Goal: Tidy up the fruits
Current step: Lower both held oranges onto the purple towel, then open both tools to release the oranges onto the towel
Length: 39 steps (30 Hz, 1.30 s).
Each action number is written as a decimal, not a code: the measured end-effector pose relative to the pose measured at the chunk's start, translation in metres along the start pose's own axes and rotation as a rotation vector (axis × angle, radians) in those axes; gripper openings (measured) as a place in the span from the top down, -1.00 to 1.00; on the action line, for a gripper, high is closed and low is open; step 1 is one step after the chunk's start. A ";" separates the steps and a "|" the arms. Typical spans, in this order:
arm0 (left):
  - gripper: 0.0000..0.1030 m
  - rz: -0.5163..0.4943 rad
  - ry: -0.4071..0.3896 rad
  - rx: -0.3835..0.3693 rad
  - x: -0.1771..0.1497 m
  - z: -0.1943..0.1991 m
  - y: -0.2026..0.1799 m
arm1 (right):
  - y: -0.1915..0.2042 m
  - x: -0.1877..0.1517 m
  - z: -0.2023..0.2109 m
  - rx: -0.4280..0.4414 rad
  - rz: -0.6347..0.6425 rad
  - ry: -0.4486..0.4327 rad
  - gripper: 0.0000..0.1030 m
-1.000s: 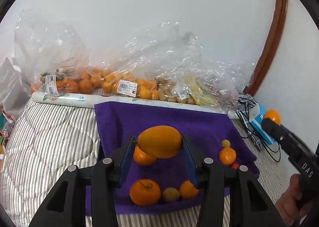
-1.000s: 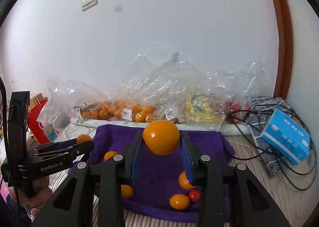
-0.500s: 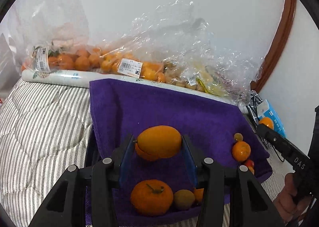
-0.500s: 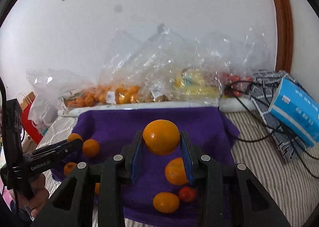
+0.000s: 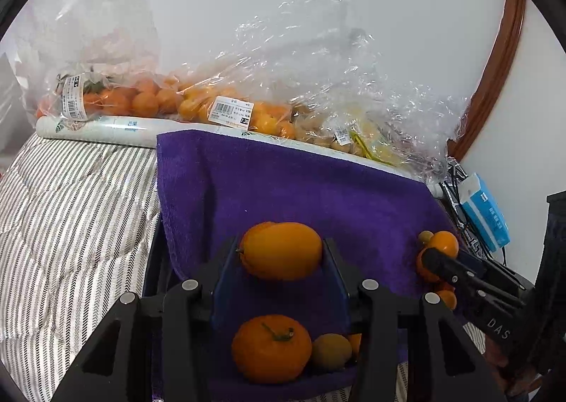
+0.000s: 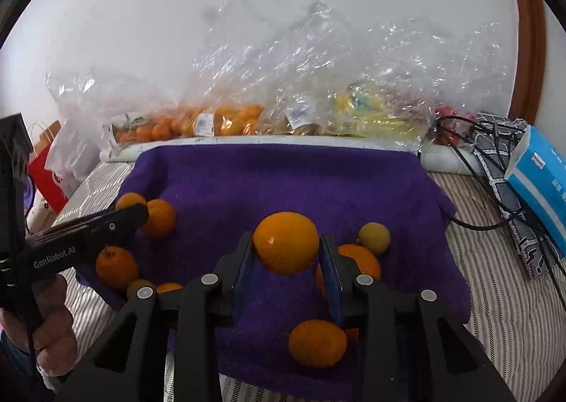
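Observation:
My left gripper (image 5: 279, 260) is shut on an oval orange fruit (image 5: 281, 250), held low over the purple towel (image 5: 300, 190). Below it lie a stemmed tangerine (image 5: 270, 349) and a small greenish-brown fruit (image 5: 330, 352). My right gripper (image 6: 286, 253) is shut on a round orange (image 6: 286, 243) over the same towel (image 6: 283, 175). Around it lie an orange (image 6: 316, 342), another orange (image 6: 361, 258) and a small yellow fruit (image 6: 374, 237). The left gripper also shows in the right wrist view (image 6: 131, 216), beside more oranges (image 6: 161, 218).
Clear plastic bags of oranges (image 5: 141, 101) and yellow fruit (image 6: 368, 112) line the wall behind a white roll (image 5: 106, 126). A blue box (image 6: 541, 175) and black cables (image 6: 495, 197) lie right. Striped bedding (image 5: 70, 207) surrounds the towel. A red bag (image 6: 46, 172) stands left.
Both grippers have moved forward and down toward the towel, each still holding its fruit. The fruits on the towel now appear closer and larger.

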<state>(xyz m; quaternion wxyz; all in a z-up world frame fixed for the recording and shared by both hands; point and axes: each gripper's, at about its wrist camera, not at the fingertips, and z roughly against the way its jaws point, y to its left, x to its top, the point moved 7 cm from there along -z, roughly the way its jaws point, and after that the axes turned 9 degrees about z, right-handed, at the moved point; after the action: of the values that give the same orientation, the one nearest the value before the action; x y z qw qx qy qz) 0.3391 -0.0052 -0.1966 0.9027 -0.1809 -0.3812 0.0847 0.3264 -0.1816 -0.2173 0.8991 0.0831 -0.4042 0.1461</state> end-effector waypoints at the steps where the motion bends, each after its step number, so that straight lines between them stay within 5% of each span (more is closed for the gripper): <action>1: 0.13 0.003 -0.001 -0.002 0.000 0.000 0.000 | 0.001 -0.001 -0.001 -0.002 0.003 0.003 0.29; 29: 0.12 -0.004 -0.007 -0.007 -0.001 0.000 0.000 | -0.002 -0.001 0.003 -0.012 0.008 -0.014 0.28; 39: 0.00 0.011 -0.017 -0.022 0.002 0.003 0.000 | -0.007 0.005 0.014 -0.012 -0.031 -0.056 -0.04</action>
<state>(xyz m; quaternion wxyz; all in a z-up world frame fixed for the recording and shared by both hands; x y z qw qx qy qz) 0.3386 -0.0040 -0.1934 0.8968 -0.1923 -0.3889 0.0870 0.3223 -0.1913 -0.2050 0.8901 0.0878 -0.4286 0.1275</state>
